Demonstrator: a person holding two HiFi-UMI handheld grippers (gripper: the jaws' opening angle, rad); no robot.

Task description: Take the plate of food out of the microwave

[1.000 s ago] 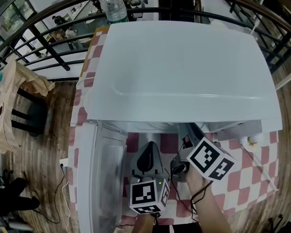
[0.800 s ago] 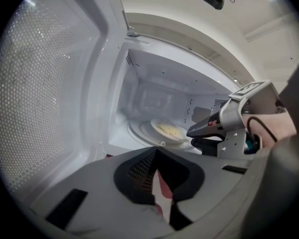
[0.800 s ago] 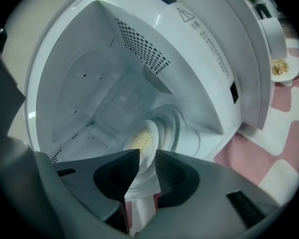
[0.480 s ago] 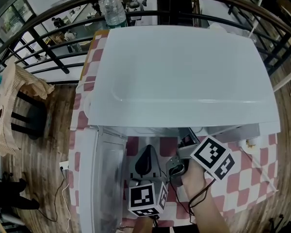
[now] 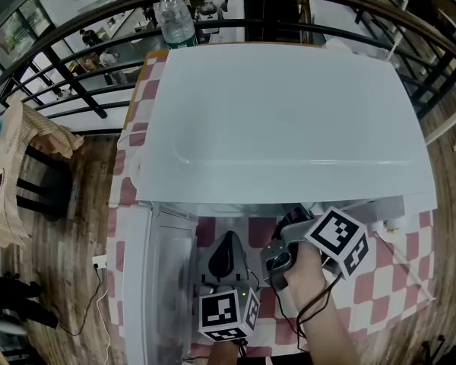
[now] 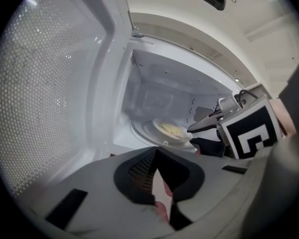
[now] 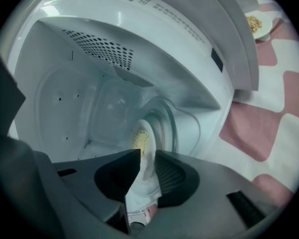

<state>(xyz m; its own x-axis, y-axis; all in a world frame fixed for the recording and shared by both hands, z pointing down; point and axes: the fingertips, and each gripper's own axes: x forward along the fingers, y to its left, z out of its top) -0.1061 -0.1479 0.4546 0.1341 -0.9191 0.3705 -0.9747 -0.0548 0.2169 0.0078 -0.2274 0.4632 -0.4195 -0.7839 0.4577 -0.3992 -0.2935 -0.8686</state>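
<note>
The white microwave [image 5: 289, 112] stands with its door [image 5: 163, 280] swung open to the left. Inside, on the glass turntable [image 6: 142, 132], sits a white plate [image 6: 170, 131] of yellow food. My right gripper [image 7: 147, 156] reaches into the cavity and is shut on the plate's near rim [image 7: 145, 153], one jaw on each side. In the left gripper view the right gripper [image 6: 204, 133] shows at the plate's right edge. My left gripper [image 6: 157, 151] is shut on nothing and hangs in front of the opening, short of the plate. In the head view the left gripper [image 5: 228, 251] is below the microwave's front.
The microwave rests on a red and white checked cloth [image 5: 395, 280]. A second dish of food [image 7: 256, 24] lies on the cloth to the microwave's right. A water bottle [image 5: 173, 10] stands behind it. Railings and a draped chair [image 5: 23, 158] are at the left.
My right gripper has rolled about its own axis, and its marker cube has turned with it. The left gripper has stayed where it was.
</note>
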